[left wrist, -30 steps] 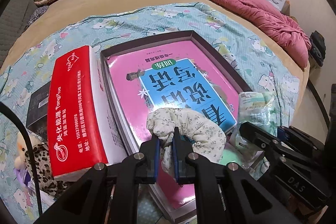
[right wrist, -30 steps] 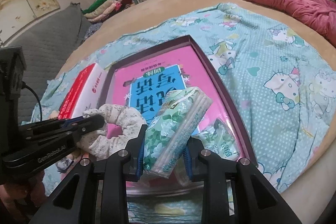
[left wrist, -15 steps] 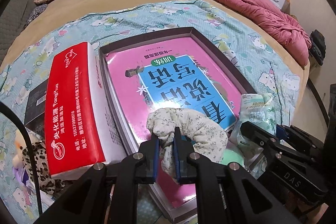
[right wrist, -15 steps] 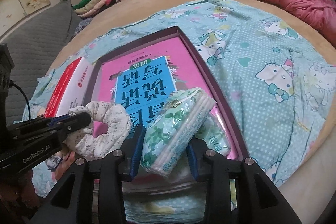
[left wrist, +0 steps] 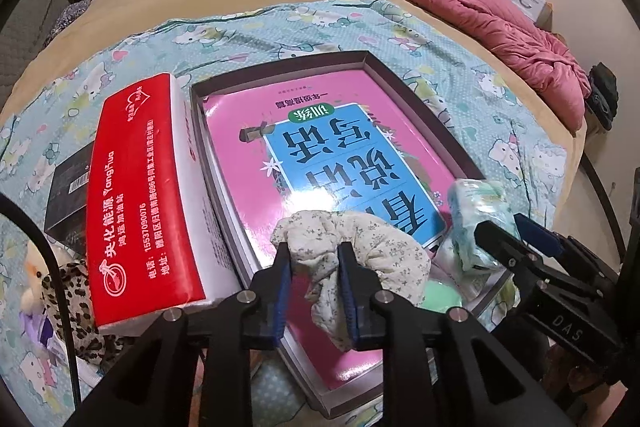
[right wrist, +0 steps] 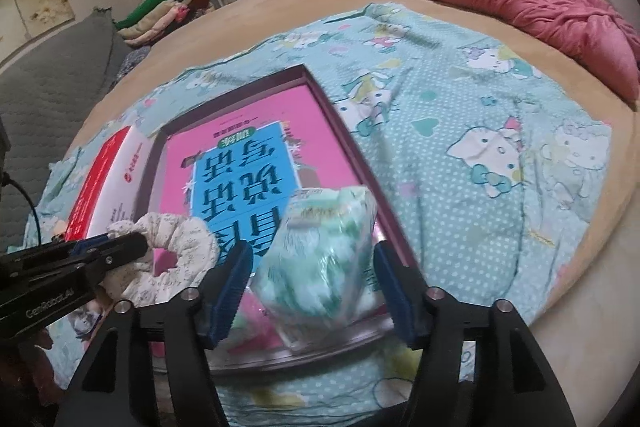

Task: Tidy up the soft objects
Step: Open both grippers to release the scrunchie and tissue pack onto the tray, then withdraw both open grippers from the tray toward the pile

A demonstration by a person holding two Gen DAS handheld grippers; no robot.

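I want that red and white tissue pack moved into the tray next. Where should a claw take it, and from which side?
Grip the red and white tissue pack across its narrow width, pads on the two long faces, coming down from above near its middle. It lies as a long block against the tray wall, so the tray-side finger must slip into that tight gap; nudging the pack away first would likely help.

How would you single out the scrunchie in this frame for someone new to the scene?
Find the pink book lying in the dark tray on the bed. At its near end, between the left gripper fingers, sits the scrunchie: a cream floral fabric ring, unlike the green tissue pack beside it.
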